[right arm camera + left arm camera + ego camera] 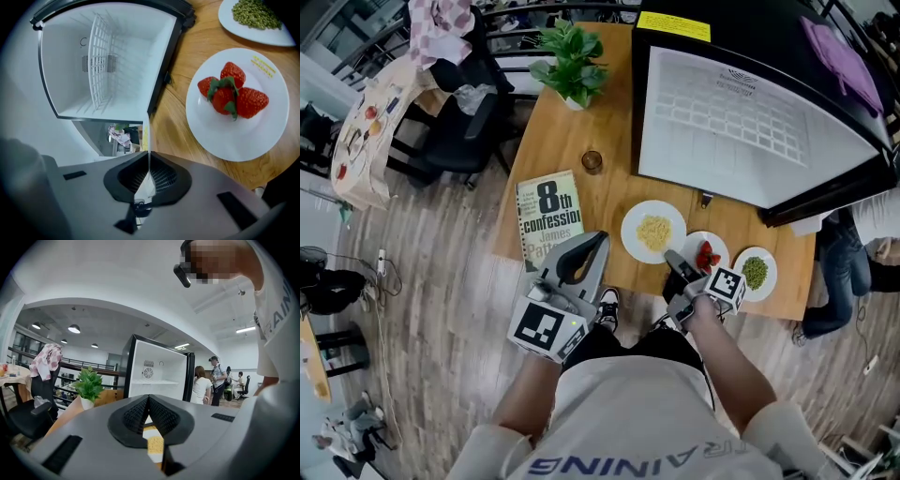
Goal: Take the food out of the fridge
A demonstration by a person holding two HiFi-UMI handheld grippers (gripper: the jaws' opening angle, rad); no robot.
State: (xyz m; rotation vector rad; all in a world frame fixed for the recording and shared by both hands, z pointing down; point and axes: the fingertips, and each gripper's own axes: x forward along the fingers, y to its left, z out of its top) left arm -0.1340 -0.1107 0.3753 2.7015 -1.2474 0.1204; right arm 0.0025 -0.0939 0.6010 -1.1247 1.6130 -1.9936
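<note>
Three white plates stand in a row near the wooden table's (572, 150) front edge: yellow noodle-like food (653, 232), strawberries (706, 255) (233, 96) and green peas (755, 272) (255, 16). My right gripper (672, 255) (149, 177) is shut on the near rim of the yellow-food plate, which runs as a thin white edge (149, 140) into its jaws. My left gripper (600, 238) (149, 398) hovers left of that plate with its pads meeting at the tips and nothing between them. The fridge (750, 122) (157, 376) (108, 61) stands open, and its white inside looks bare.
A book (548, 217) lies at the table's front left, with a small brown cup (592, 161) and a potted plant (570, 61) (89, 387) behind it. A black office chair (464, 122) stands left of the table. People stand beyond the fridge (206, 385).
</note>
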